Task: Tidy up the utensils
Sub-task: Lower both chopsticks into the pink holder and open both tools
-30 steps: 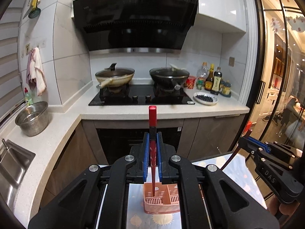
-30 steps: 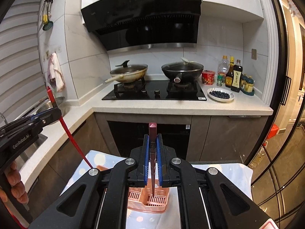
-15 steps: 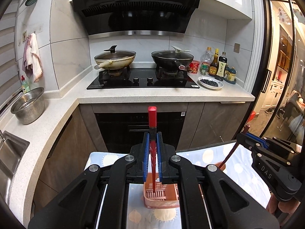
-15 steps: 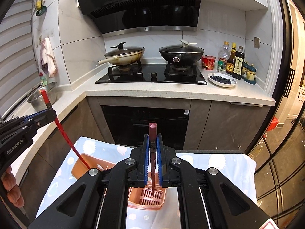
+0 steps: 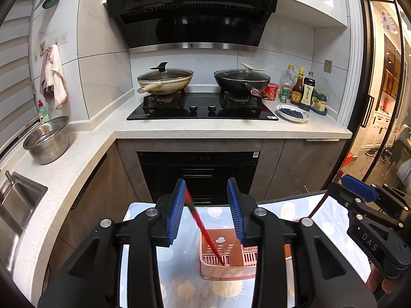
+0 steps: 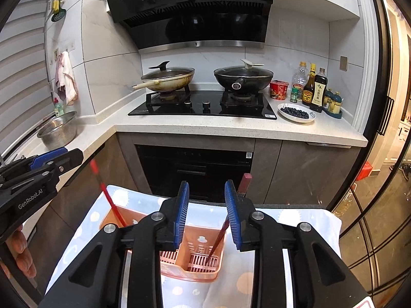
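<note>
A kitchen corner: stove with two lidded pans on a pale counter, oven below, and in the foreground a small table under a patterned cloth (image 5: 226, 218). On the cloth stands a pink slotted utensil basket (image 5: 226, 267), the target of the task.

Left wrist view: my left gripper (image 5: 206, 211) has just been opening; its blue pads stand apart, and the red chopstick (image 5: 203, 228) leans between them, tip down in the basket, top resting close by the left pad. I cannot tell whether it touches that pad; no pinch is left.

Right wrist view: my right gripper (image 6: 206, 213) has likewise just been opening. The dark red chopstick (image 6: 218, 238) stands in the front compartment of the basket, tilted so its upper end rises just behind the right pad. Nothing is clamped.

Step in hand, as I judge it: the release of both sticks into the basket. To do it well I would spread the pads a little further until each stick is plainly free, then draw each gripper straight back and up along its own line, so that no pad drags a leaning stick out or tips the light basket.
</note>
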Tool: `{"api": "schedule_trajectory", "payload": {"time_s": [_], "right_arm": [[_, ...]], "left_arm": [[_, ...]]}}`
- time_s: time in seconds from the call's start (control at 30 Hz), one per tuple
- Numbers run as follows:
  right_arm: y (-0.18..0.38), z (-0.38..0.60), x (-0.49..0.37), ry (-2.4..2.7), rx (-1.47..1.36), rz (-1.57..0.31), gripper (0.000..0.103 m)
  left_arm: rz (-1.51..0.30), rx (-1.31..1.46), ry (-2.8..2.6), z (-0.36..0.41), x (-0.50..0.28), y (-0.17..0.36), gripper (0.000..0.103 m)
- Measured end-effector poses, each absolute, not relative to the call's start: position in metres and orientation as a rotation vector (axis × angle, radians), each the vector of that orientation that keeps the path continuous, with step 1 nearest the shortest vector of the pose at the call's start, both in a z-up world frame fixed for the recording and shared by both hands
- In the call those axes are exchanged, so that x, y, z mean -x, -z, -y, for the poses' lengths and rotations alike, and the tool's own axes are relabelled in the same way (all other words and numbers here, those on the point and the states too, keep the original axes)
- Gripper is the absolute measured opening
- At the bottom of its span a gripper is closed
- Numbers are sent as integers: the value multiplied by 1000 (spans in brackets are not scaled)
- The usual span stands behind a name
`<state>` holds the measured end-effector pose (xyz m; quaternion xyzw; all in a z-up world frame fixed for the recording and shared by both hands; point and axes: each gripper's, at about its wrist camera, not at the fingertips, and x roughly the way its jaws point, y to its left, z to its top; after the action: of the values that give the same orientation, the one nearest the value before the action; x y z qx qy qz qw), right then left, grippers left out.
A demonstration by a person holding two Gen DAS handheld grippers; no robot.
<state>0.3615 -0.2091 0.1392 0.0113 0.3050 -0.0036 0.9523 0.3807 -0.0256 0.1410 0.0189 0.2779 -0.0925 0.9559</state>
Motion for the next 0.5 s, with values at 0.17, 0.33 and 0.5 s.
{"api": "schedule_trajectory", "payload": {"time_s": [0.17, 0.33, 0.5], "right_arm": [[-142, 205, -350, 2, -17, -614, 29], [-144, 205, -330, -2, -21, -610, 29], [-144, 204, -303, -8, -24, -611, 29]], "left_arm": [[-561, -36, 185, 22, -372, -143, 34], [-553, -42, 187, 19, -357, -146, 34], [-541, -43, 190, 15, -332, -150, 34]]}}
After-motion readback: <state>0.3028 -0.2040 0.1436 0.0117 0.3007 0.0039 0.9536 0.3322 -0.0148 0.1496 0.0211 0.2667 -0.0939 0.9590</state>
